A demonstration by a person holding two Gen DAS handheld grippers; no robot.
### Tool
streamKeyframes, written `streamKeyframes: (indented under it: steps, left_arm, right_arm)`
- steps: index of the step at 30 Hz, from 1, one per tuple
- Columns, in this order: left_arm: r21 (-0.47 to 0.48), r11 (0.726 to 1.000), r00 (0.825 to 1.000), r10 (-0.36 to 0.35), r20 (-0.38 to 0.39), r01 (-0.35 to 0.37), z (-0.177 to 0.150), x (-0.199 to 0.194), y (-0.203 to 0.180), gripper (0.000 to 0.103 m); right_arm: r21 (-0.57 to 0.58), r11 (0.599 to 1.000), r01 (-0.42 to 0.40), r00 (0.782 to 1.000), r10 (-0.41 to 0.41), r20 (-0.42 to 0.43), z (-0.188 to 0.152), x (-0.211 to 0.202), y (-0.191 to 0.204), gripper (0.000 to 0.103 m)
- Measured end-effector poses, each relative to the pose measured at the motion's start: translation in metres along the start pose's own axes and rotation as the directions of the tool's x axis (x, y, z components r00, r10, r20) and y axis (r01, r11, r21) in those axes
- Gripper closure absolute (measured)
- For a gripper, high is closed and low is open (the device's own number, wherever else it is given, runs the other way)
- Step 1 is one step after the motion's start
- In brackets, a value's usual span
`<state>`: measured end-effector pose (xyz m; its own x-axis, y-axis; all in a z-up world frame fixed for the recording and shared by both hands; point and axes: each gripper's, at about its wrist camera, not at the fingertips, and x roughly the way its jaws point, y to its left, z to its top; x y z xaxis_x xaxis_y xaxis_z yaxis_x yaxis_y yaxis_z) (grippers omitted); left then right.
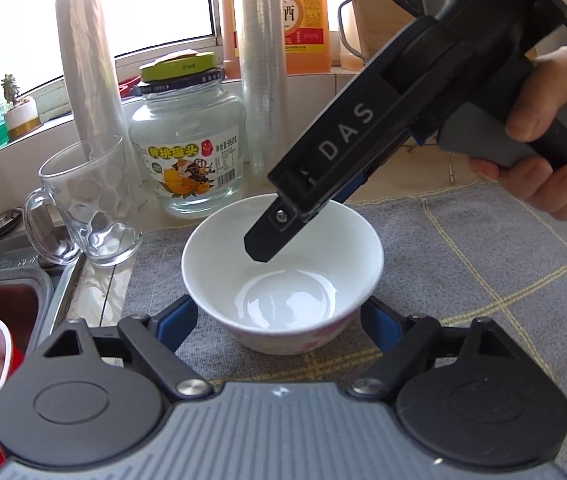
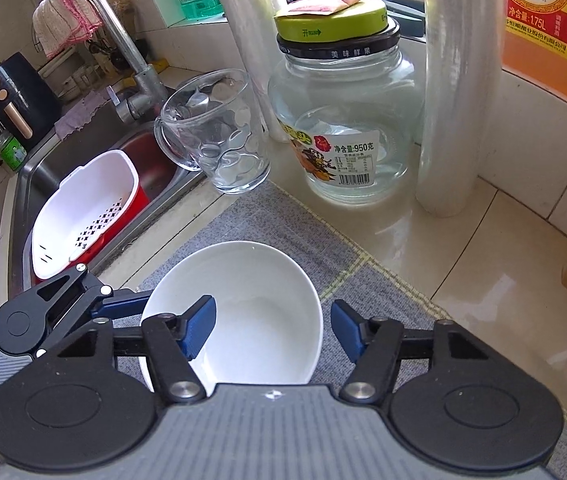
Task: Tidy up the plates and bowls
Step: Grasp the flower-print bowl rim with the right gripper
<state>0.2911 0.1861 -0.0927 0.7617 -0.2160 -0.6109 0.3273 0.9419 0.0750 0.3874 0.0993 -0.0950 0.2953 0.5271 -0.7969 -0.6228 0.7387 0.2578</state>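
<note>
- Two grippers on one white bowl (image 1: 283, 264), upright on a grey checked mat (image 1: 483, 280).
- Left gripper (image 1: 279, 324): pads flank the bowl's base; contact unclear, probably to steady it.
- Right gripper (image 2: 273, 330): straddles the near rim wall, one pad inside, one outside, gap visible; not gripping.
- Tiled counter (image 2: 503, 272) beside sink (image 2: 43, 168); glass mug (image 1: 83, 208) and jar (image 1: 187, 140) behind.

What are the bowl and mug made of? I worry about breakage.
The bowl looks like glazed ceramic or porcelain: opaque white, glossy reflections inside, pink printed pattern outside. The mug looks like clear glass: see-through, with moulded dimples and a handle.
</note>
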Motion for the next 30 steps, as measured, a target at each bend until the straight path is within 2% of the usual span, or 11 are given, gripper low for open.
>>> streamKeyframes:
  steps: [4, 6, 20, 30]
  left_arm:
    - [0.005, 1.0, 1.0, -0.004, 0.002, 0.004, 0.0, 0.0, -0.001, 0.017]
    - [0.005, 1.0, 1.0, -0.004, 0.002, 0.004, 0.0, 0.0, -0.001, 0.017]
    - [0.019, 1.0, 1.0, -0.009, -0.013, 0.009, 0.002, -0.005, -0.005, 0.018]
    - [0.047, 0.998, 0.999, -0.033, -0.023, 0.034, 0.001, -0.031, -0.021, 0.018]
  right_arm:
    - [0.003, 1.0, -0.012, 1.0, 0.012, -0.002, 0.0, 0.002, 0.0, 0.044]
    - [0.002, 1.0, -0.011, 1.0, 0.011, -0.002, 0.0, 0.002, 0.0, 0.045]
    - [0.017, 1.0, -0.02, 1.0, 0.02, -0.002, -0.004, -0.003, 0.001, 0.045]
    - [0.041, 0.998, -0.043, 0.999, 0.043, -0.01, -0.02, -0.024, 0.006, 0.044]
